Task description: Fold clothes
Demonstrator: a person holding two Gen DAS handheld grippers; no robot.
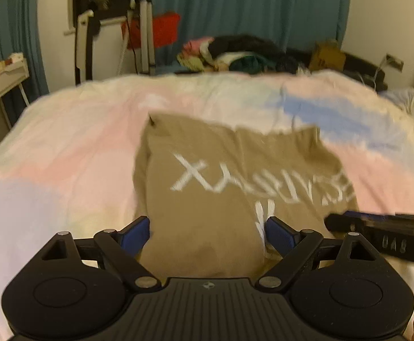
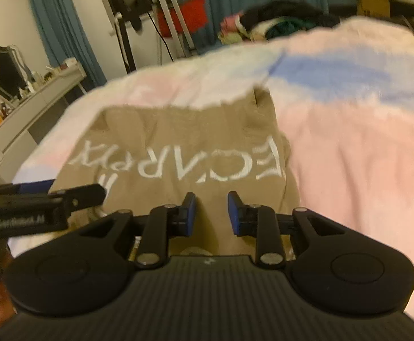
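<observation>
A tan T-shirt (image 1: 221,176) with white lettering lies partly folded on the bed, its sides tucked in; it also shows in the right wrist view (image 2: 184,147). My left gripper (image 1: 207,234) is open, its blue pads on either side of the shirt's near end. My right gripper (image 2: 211,213) is open with a narrower gap, over the shirt's near edge. The right gripper shows at the right of the left wrist view (image 1: 377,227). The left gripper shows at the left of the right wrist view (image 2: 42,207). Both views are blurred.
The bed has a pink, white and blue duvet (image 1: 93,142). A pile of clothes (image 1: 235,54) lies at its far end. A tripod (image 1: 141,28) and teal curtains (image 1: 249,5) stand behind. A white dresser (image 2: 31,108) is to the left.
</observation>
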